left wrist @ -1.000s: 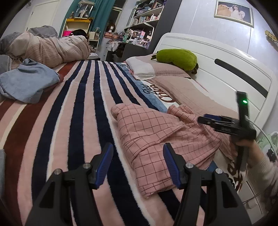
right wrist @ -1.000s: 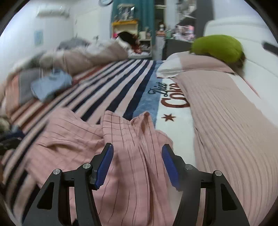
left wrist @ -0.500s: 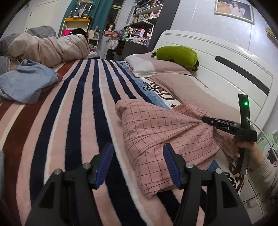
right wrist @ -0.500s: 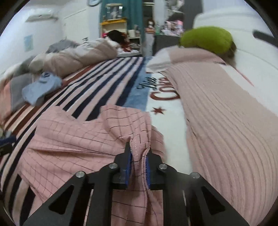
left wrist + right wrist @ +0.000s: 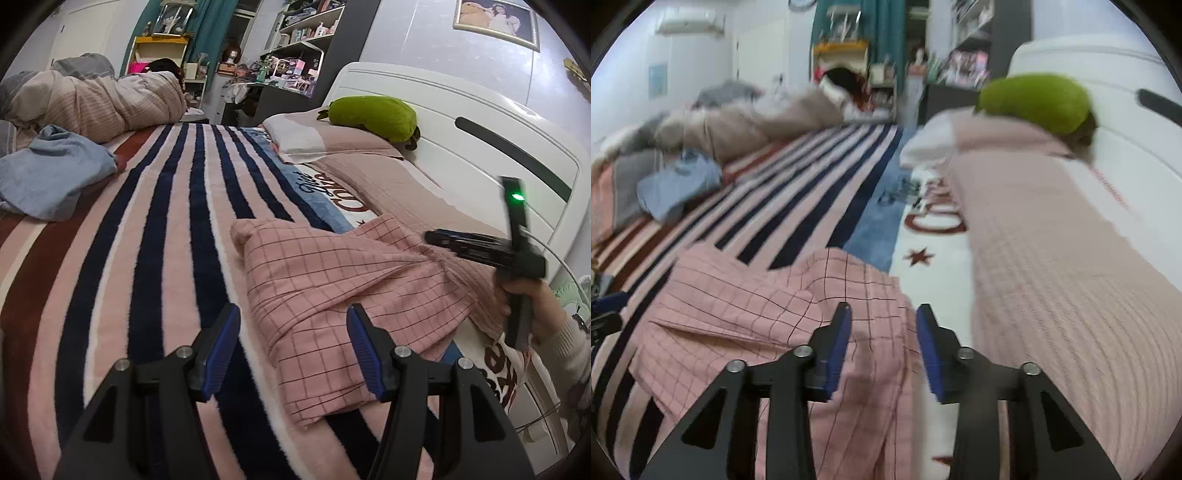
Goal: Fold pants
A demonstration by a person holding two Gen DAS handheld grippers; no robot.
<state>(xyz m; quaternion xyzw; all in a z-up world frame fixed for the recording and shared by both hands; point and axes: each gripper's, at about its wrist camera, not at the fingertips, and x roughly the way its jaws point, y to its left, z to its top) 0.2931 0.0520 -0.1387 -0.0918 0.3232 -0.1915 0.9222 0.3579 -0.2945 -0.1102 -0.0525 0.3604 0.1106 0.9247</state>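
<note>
Pink checked pants [image 5: 332, 280] lie crumpled on the striped blanket [image 5: 155, 258], partly folded over themselves. My left gripper [image 5: 292, 314] hovers open at their near left edge, one finger over the blanket, the other over the cloth, gripping nothing. In the right wrist view the pants [image 5: 750, 302] spread left and below my right gripper [image 5: 884, 308]. Its jaws are opening, with a ridge of the pink cloth lying loose between the blue pads [image 5: 836, 343], not pinched. The left wrist view shows that right gripper [image 5: 480, 247] from the side, held by a hand [image 5: 528, 295] over the pants' right end.
A crumpled blue garment [image 5: 48, 177] lies far left on the blanket. A rolled beige quilt [image 5: 96, 103] is behind it. Pink pillows [image 5: 1052, 258] and a green plush [image 5: 373, 114] line the white headboard [image 5: 480, 122] on the right. Cluttered shelves stand beyond the bed.
The right gripper closed on a fold of the pants half a second ago and has now let it go, jaws parted. The cloth has settled lower. The left gripper has stayed put.
</note>
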